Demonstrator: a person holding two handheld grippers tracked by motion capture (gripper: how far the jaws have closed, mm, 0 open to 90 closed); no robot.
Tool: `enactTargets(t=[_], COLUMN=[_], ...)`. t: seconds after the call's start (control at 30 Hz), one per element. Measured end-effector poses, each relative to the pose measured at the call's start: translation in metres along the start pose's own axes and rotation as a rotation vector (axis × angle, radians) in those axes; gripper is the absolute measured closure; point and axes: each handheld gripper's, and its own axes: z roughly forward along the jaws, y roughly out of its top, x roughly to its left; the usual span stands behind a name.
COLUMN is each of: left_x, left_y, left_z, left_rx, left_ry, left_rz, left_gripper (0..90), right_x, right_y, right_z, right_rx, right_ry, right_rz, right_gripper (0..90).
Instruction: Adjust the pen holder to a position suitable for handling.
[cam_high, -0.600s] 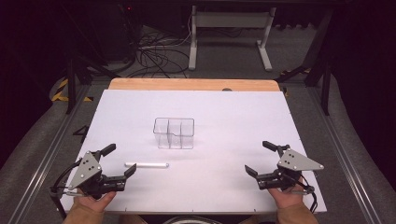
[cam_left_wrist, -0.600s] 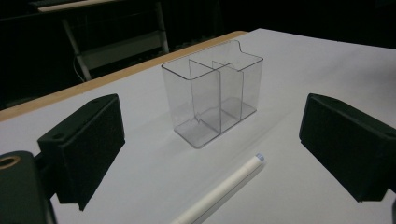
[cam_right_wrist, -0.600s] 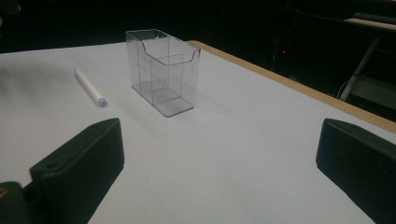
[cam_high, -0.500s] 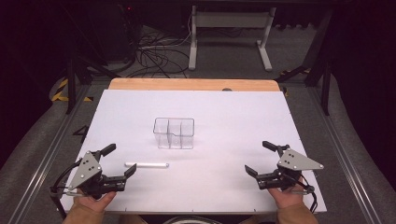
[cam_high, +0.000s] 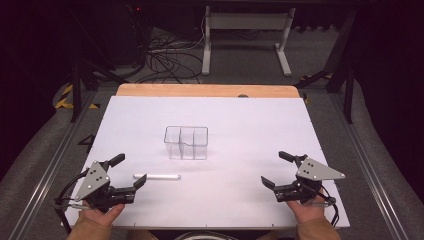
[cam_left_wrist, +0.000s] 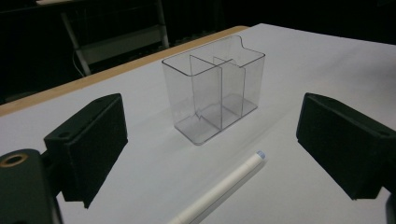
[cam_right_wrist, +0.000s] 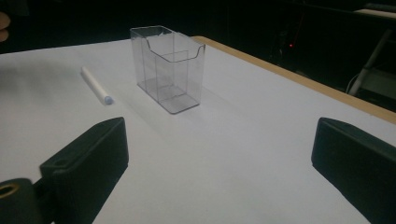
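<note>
A clear plastic holder (cam_high: 186, 142) with upright dividers stands near the middle of the white table (cam_high: 250, 125). A white marker (cam_high: 157, 176) lies flat in front of it, toward the left. My left gripper (cam_high: 128, 171) rests at the near left with its jaws wide apart and empty; the marker's end lies just beyond its right jaw. My right gripper (cam_high: 276, 169) rests at the near right, open and empty. In the left gripper view the holder (cam_left_wrist: 215, 86) and the marker (cam_left_wrist: 222, 189) lie ahead between the jaws. The right gripper view shows the holder (cam_right_wrist: 168, 67) and marker (cam_right_wrist: 95, 85) farther off.
A wooden strip (cam_high: 207, 90) runs along the table's far edge. Beyond it are a metal desk frame (cam_high: 245, 35) and cables (cam_high: 165, 57) on the dark floor. Metal rails (cam_high: 55, 155) flank the table on both sides.
</note>
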Motion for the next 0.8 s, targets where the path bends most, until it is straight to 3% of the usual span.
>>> enactTargets(t=[0.1, 0.33, 0.8], left_x=[-0.001, 0.000, 0.000], left_y=[0.001, 0.001, 0.001], left_z=[0.000, -0.002, -0.002], left_rx=[-0.003, -0.008, -0.004], left_ry=[-0.001, 0.005, 0.005], left_rz=[0.003, 0.010, 0.014], left_gripper=[10.6, 10.7, 10.8], right_x=[0.000, 0.006, 0.009], right_y=[0.009, 0.026, 0.047], right_z=[0.007, 0.026, 0.056], right_rx=[0.042, 0.072, 0.076], right_ry=[0.036, 0.084, 0.145], right_rz=[-0.014, -0.053, -0.078], right_gripper=[9.0, 9.6, 9.8])
